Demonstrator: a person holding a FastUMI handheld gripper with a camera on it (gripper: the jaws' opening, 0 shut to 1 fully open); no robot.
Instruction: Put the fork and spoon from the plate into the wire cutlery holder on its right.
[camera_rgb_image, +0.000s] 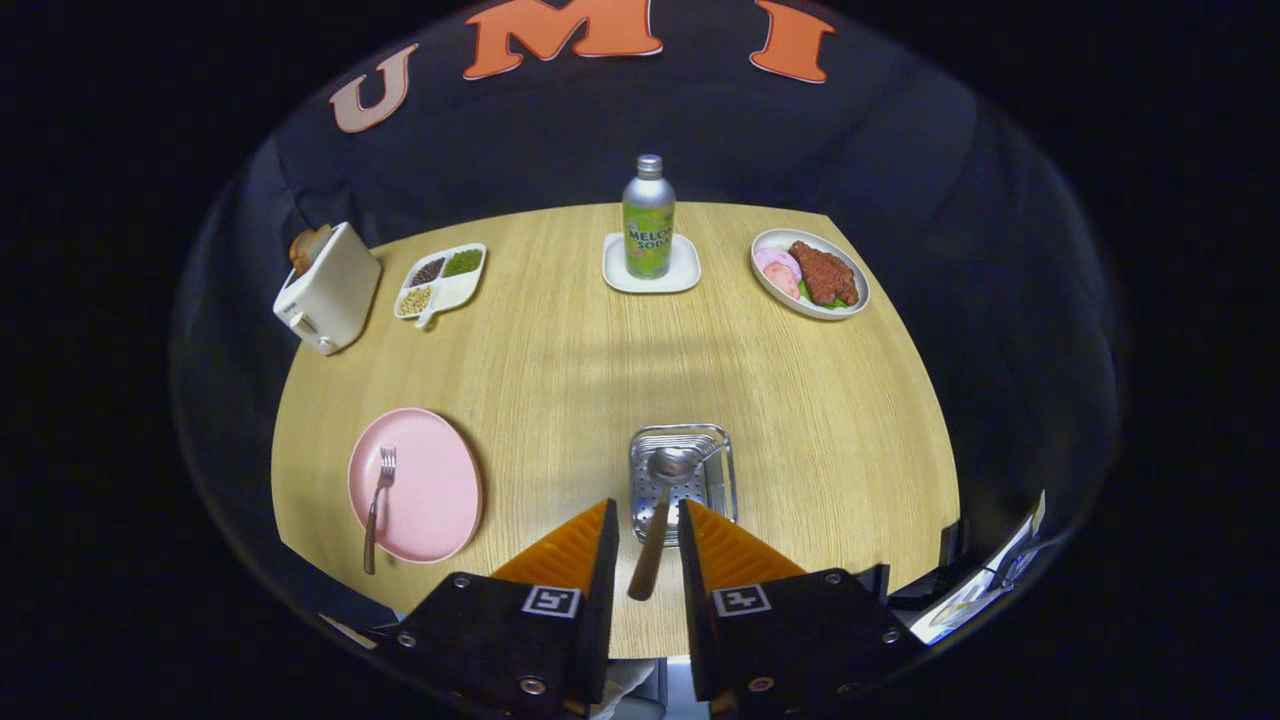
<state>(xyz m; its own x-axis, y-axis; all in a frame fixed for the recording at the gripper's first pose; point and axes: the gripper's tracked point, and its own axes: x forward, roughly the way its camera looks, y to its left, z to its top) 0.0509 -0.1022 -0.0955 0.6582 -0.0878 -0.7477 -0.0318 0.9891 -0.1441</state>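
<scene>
A pink plate lies at the table's front left with a wooden-handled fork on it, tines pointing away. To its right stands the wire cutlery holder, just ahead of my fingertips. The spoon has its bowl inside the holder, and its wooden handle slants back toward me between my two orange fingers. My gripper is open, and a small gap shows on each side of the handle.
Along the table's far side are a toaster, a divided dish of grains, a soda bottle on a white coaster and a plate of food. Papers lie beyond the front right edge.
</scene>
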